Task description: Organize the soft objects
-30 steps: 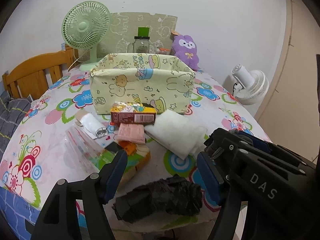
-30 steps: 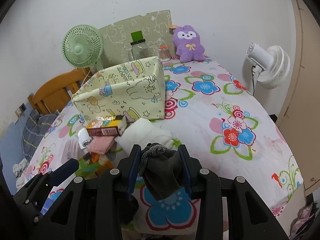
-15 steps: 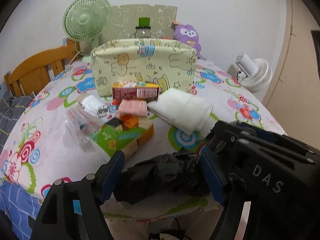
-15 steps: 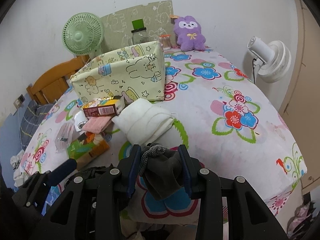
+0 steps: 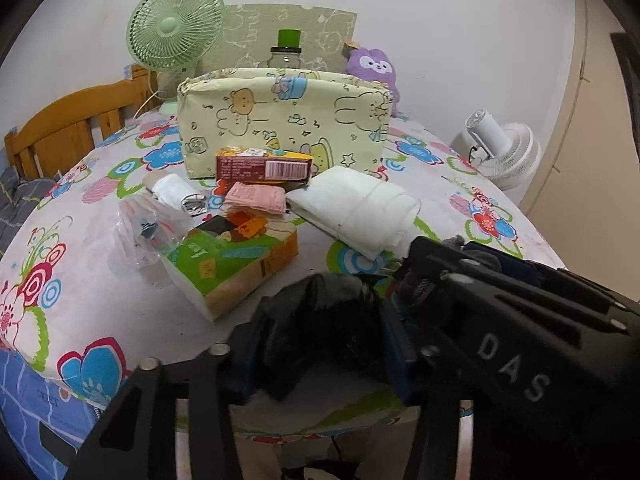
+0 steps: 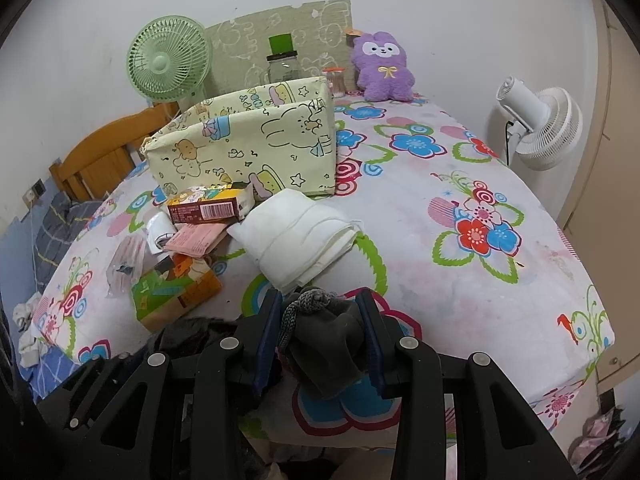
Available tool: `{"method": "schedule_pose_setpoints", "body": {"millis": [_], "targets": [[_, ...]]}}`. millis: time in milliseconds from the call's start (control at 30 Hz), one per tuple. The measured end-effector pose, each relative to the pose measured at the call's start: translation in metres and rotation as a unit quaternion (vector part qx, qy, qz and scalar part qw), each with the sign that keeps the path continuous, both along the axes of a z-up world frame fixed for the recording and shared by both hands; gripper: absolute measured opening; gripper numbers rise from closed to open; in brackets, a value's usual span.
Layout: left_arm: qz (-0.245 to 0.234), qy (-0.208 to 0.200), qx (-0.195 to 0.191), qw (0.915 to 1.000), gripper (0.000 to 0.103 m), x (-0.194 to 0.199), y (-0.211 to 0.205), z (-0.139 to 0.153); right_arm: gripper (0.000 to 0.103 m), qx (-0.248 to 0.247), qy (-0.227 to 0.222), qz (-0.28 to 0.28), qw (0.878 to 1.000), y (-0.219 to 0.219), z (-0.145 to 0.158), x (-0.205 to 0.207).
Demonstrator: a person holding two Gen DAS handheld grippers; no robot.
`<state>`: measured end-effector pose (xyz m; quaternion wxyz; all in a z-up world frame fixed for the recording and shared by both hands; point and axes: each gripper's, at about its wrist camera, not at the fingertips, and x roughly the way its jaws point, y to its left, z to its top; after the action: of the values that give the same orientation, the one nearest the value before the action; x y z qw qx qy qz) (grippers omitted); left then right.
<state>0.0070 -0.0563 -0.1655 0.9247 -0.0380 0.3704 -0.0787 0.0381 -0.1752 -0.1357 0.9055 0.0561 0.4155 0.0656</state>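
The left tongs (image 5: 320,344) are closing on a black cloth (image 5: 320,332) already between their jaws at the counter's (image 6: 460,280) near edge; the right tongs (image 6: 320,340) grip a grey cloth (image 6: 324,344). A shallow bite could let the black cloth slip off the edge. Beyond: one folded white towel (image 6: 300,236), one fabric bin (image 6: 248,140), two fans.

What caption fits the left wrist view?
Left gripper closing on a black cloth at the table's near edge, fabric storage bin behind.
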Motion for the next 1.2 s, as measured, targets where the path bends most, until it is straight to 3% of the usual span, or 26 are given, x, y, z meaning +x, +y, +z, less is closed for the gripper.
{"method": "schedule_pose_setpoints", "body": {"millis": [233, 1200], "targets": [[0.005, -0.011, -0.004, 0.9999, 0.035, 0.004, 0.000, 0.010, 0.041, 0.003, 0.001, 0.007, 1.000, 0.003, 0.002, 0.001], [0.014, -0.056, -0.017, 0.9982, 0.036, 0.044, 0.013, 0.091, 0.041, 0.020, -0.064, 0.005, 0.998, 0.009, 0.081, 0.038]]}}
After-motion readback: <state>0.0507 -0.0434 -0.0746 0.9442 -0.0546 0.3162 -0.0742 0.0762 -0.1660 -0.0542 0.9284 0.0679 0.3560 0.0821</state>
